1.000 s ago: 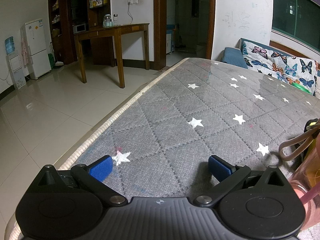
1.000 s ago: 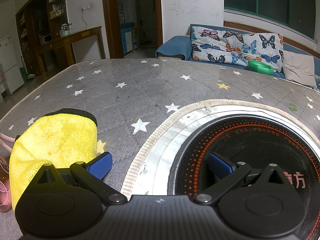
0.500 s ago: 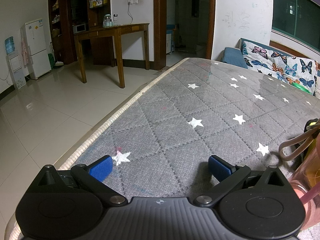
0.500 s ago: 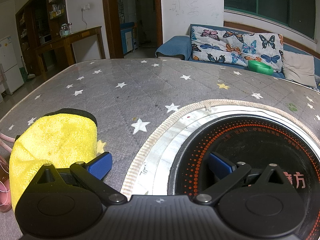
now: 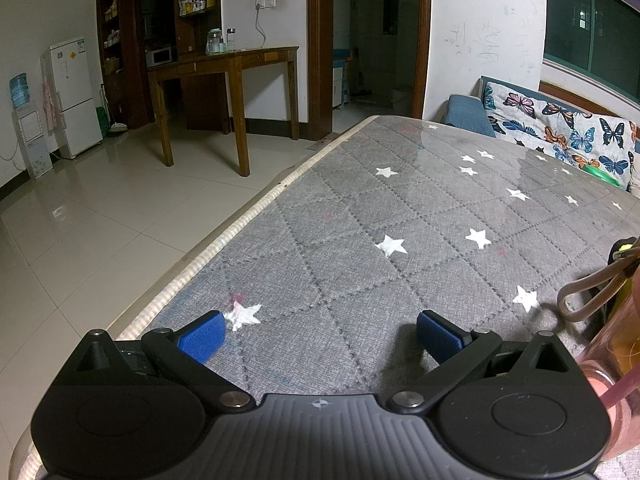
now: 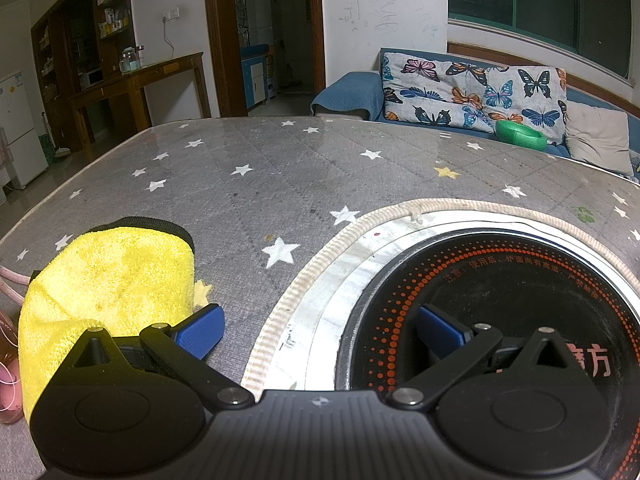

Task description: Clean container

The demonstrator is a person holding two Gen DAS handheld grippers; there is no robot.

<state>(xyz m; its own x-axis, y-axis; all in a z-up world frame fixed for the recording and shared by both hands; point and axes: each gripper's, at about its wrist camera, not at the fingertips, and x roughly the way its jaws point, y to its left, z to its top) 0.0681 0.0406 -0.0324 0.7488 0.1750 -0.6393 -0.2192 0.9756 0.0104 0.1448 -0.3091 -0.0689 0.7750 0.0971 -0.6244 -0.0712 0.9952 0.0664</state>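
Resting at frame edge: pink translucent container (image 5: 616, 344) | looped strap (image 5: 588, 292) | both grippers' fingers released

The left gripper (image 5: 320, 334) is held low and level, pointing forward, its two blue-padded fingers (image 5: 202, 336) spread wide apart with nothing between them. The right gripper (image 6: 320, 330) sits in the same pose, low and facing forward, its fingers (image 6: 200, 334) likewise spread wide and gripping nothing. On both, the black linkage arms angle outward from the ribbed housing at the near edge of each view.
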